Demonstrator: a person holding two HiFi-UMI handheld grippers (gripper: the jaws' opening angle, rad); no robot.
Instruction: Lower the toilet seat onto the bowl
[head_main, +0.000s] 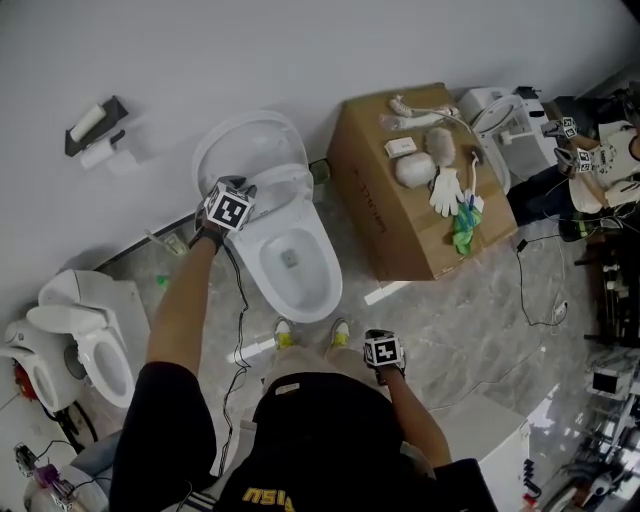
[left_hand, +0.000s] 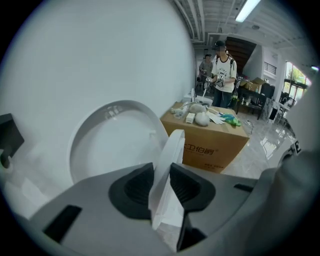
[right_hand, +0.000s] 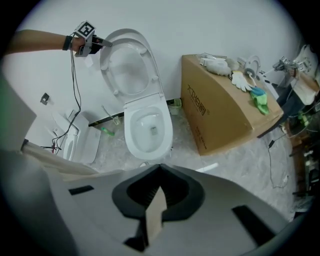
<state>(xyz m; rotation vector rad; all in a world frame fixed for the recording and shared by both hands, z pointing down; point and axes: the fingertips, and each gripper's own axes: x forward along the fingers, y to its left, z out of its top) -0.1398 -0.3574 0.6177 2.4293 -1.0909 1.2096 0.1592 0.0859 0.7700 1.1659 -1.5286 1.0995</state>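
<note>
L gripper (head_main: 243, 191) clenched on toilet seat (left_hand: 169, 152) rim, pads pressing both faces. Seat is raised, tilted just off the upright lid (left_hand: 100, 145), above the bowl (head_main: 326, 262). R gripper (right_hand: 159, 172) hangs near person's waist, jaws together, empty.

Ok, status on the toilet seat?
Left tongs clamped on toilet seat edge; seat raised, near the lid. Right tongs shut, empty, off the toilet. Bowl rim bare, nothing in the way.
</note>
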